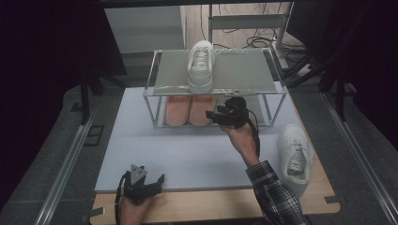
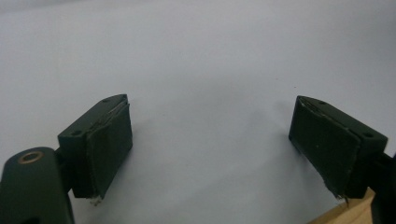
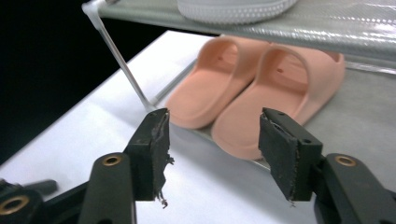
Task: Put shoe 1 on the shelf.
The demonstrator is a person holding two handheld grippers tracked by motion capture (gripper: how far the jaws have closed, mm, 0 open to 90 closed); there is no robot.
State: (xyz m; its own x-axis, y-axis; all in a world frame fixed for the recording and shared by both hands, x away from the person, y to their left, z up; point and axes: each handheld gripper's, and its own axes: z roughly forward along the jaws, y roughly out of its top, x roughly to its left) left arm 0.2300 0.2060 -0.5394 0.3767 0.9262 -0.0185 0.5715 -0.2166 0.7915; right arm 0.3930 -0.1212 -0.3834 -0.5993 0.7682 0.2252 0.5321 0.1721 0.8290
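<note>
Right gripper (image 3: 212, 156) is held open before pink slides (image 3: 254, 88) at rack's front edge; soft, light foam, best gripped by strap.

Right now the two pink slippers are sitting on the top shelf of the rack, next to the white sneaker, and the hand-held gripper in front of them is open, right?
Not quite. The pink slippers sit on the bottom shelf of the rack, under the white sneaker, which is alone on the top shelf. The high view shows this. The right hand-held gripper in front of them is open, as you said.
</note>
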